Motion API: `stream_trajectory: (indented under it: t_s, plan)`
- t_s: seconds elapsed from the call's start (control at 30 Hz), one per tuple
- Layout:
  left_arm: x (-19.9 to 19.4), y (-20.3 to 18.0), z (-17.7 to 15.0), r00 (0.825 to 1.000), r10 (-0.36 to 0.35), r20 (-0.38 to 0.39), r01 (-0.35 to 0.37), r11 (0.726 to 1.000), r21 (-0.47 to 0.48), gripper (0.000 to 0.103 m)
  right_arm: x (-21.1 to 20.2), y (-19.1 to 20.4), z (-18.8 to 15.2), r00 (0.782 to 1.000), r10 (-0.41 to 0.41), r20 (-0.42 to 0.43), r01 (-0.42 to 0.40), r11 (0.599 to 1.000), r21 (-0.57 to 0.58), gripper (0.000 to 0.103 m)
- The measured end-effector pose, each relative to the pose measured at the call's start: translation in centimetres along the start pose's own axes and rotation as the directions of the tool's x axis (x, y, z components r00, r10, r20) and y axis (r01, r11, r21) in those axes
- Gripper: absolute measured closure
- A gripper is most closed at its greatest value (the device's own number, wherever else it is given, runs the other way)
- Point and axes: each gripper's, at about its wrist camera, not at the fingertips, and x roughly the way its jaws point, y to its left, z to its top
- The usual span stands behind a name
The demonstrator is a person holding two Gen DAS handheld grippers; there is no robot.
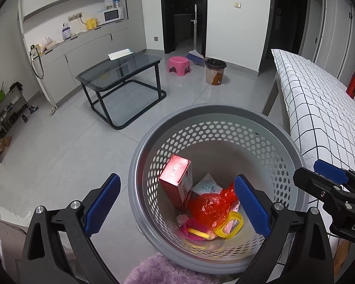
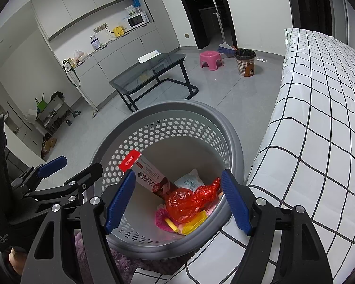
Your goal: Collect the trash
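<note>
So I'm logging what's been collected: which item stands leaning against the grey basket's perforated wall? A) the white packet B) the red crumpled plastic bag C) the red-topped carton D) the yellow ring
C: the red-topped carton stands tilted against the wall of the grey basket, while the red plastic bag lies crumpled on the bottom.

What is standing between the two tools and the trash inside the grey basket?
Nothing visible. The left tool and right tool are both open above the grey basket, and the red plastic bag lies uncovered on top of the other trash.
</note>
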Motion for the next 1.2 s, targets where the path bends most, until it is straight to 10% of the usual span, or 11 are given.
stream_trajectory:
  t_s: [1.2]
  plan:
    - [0.43, 0.01, -0.07, 1.0, 0.017, 0.0, -0.017, 1.0, -0.008, 0.008, -0.09, -0.08, 0.06, 1.0, 0.002, 0.0, -0.002, 1.0, 0.001, 0.031]
